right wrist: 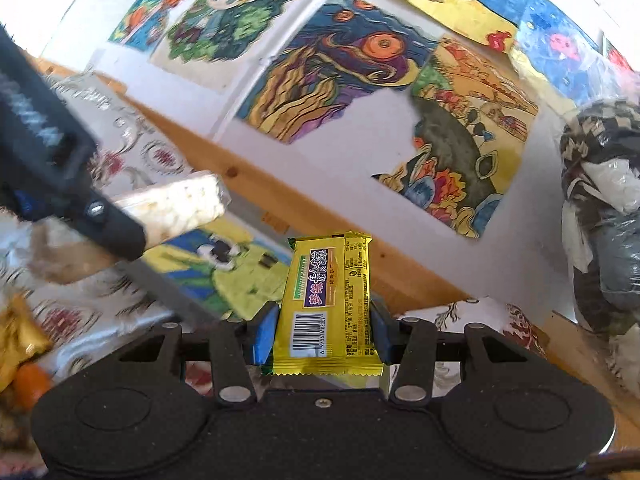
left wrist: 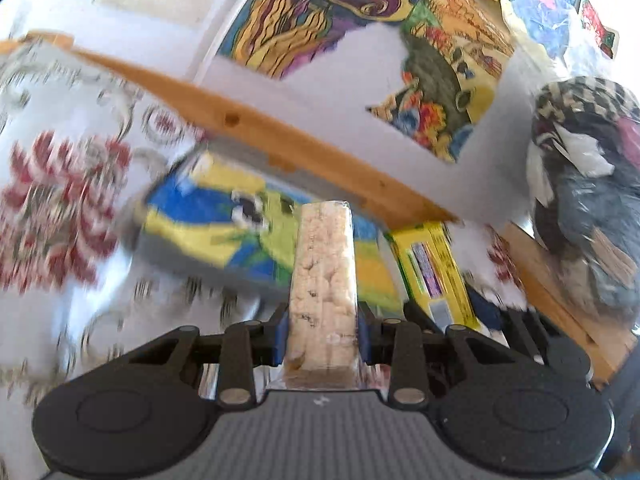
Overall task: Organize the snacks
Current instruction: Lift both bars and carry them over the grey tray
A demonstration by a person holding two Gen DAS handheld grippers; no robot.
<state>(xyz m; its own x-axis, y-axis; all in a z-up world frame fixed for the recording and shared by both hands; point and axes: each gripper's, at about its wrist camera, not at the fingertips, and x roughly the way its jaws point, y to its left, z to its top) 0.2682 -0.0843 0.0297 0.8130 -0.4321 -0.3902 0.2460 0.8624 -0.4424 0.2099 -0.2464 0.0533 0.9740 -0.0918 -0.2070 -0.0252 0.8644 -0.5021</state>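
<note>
Both tongs are closed on snacks. Left tongs (left wrist: pixel 322 338) pinch a pale, knobbly puffed-rice bar (left wrist: pixel 323 280) sealed in clear, glossy film; blue pads press its two long sides near the lower end, and the bar stands straight out ahead of the camera, its far end free in the air. Right tongs (right wrist: pixel 324 334) clamp a flat, shiny yellow wrapper (right wrist: pixel 326 300) with crimped, saw-toothed ends, a purple label with light characters, and a white barcode patch near the bottom; blue pads (right wrist: pixel 264 336) touch its left and right edges low down, and most of the packet juts forward beyond them. From the right wrist view the left tool comes in from the left edge as a dark, blurred body, angled downward to the right, with the rice bar poking out of its tip toward the middle of the frame, above and to the left of the yellow packet and not touching it. Below both lies a table (left wrist: pixel 60 208) under a white cloth printed with red flowers and grey scrolls. On it rests a flat grey-edged box (left wrist: pixel 224 224) whose top bears a blue, yellow and green drawing. A wooden rail (left wrist: pixel 256 136) runs along the far side, against a white wall (right wrist: pixel 352 152) pasted with colourful drawings. Gold foil pieces (right wrist: pixel 16 340) and something orange sit at the lower left of the right view, too blurred to name.
</note>
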